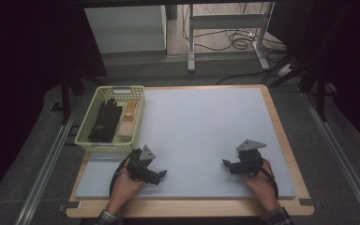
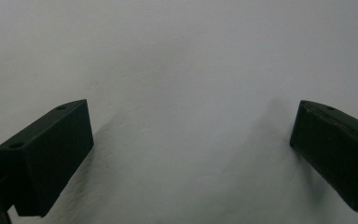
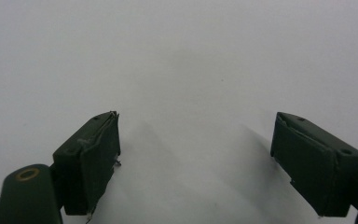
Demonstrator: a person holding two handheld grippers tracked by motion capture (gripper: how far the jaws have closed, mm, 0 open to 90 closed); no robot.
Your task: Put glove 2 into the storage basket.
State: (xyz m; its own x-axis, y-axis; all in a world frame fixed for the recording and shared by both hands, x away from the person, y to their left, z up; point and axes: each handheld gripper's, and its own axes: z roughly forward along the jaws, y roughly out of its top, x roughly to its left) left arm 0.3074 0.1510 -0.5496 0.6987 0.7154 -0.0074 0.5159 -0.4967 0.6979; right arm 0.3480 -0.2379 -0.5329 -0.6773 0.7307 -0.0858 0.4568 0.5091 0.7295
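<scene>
Both grippers rest low on the pale mat [image 1: 201, 131], jaws spread wide, holding nothing: left gripper [image 1: 161, 174] just below the yellow basket [image 1: 85, 135] with its black glove [image 1: 105, 119], right gripper [image 1: 226, 164] near the mat's right edge.

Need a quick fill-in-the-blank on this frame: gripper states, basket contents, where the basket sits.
1. Both the left gripper and the right gripper have their jaws ____.
2. The yellow basket sits nearest the ____ gripper.
3. The dark thing lying in the basket is a black ____.
4. Both grippers rest on the pale grey ____, with nothing between their jaws.

Missing words: open; left; glove; mat
</scene>
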